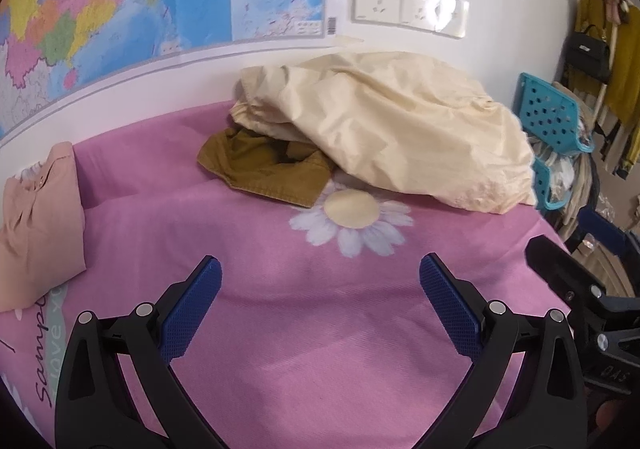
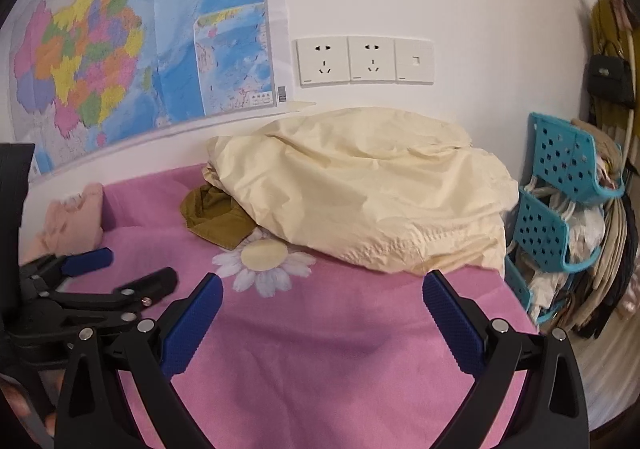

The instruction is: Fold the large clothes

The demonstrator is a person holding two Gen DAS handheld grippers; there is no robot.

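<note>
A crumpled cream garment (image 1: pixel 396 129) lies in a heap at the back of the pink bed sheet (image 1: pixel 280 313), against the wall; it also shows in the right wrist view (image 2: pixel 368 189). An olive-brown garment (image 1: pixel 264 165) pokes out from under its left side, seen too in the right wrist view (image 2: pixel 216 213). My left gripper (image 1: pixel 320 281) is open and empty above the sheet, short of the heap. My right gripper (image 2: pixel 322 295) is open and empty, close to the cream garment's front edge. The left gripper also shows at the left of the right wrist view (image 2: pixel 132 269).
A folded pink garment (image 1: pixel 40 225) lies at the left of the bed. A daisy print (image 1: pixel 352 217) marks the sheet. Blue plastic baskets (image 2: pixel 560 201) with clutter stand right of the bed. A map (image 2: pixel 140 49) and sockets (image 2: pixel 364 59) are on the wall.
</note>
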